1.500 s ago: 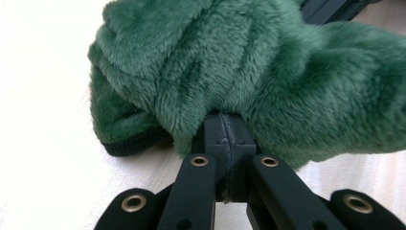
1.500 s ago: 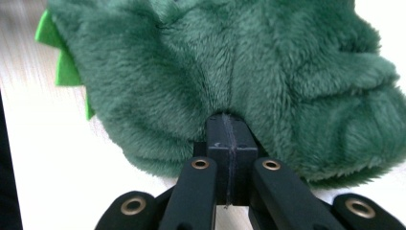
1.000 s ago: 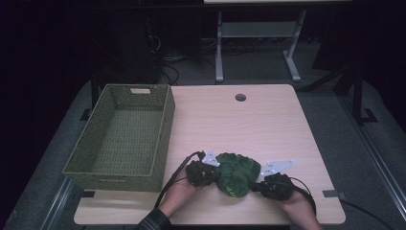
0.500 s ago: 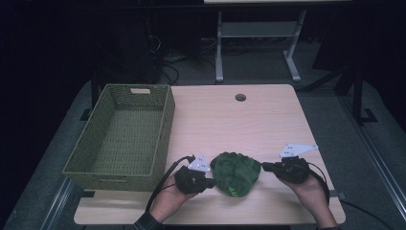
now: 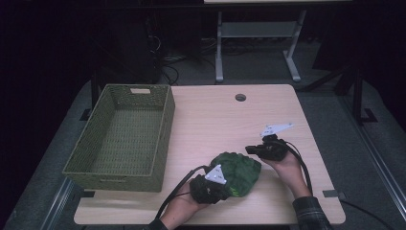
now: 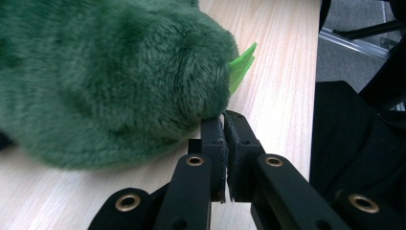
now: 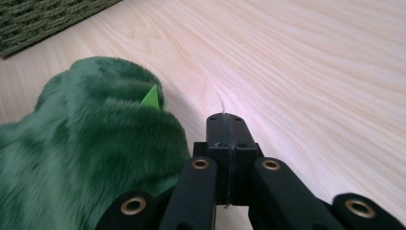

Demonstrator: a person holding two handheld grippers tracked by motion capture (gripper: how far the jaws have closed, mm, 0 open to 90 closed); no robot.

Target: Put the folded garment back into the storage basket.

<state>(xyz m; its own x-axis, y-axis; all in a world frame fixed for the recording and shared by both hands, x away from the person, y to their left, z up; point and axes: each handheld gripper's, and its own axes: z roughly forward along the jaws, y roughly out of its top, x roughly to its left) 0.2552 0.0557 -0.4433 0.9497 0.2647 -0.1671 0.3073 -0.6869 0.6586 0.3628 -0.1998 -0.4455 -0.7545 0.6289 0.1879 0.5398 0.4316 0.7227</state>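
Note:
A green plush toy (image 5: 238, 171) lies near the table's front edge. My left gripper (image 5: 224, 188) is at its lower left with the jaws shut and the tips touching the fur. In the left gripper view the plush toy (image 6: 119, 81) bulges over my shut left gripper (image 6: 223, 120), and a bright green spike (image 6: 242, 64) sticks out of the fur. My right gripper (image 5: 250, 150) hovers just right of the toy, shut and empty. In the right gripper view my right gripper (image 7: 226, 120) is beside the plush toy (image 7: 91, 143), apart from it.
A green woven basket (image 5: 165, 134) stands empty on the left half of the table; its corner (image 7: 38, 19) appears in the right gripper view. Bare wood (image 5: 215, 120) stretches behind the toy to a cable hole (image 5: 240, 97). A dark chair (image 6: 354, 143) is beyond the table edge.
Both grippers have come off the toy's sides. The right one has drawn away to the right and farther back on the table; the left one has shifted slightly toward the front left. The toy stays put.

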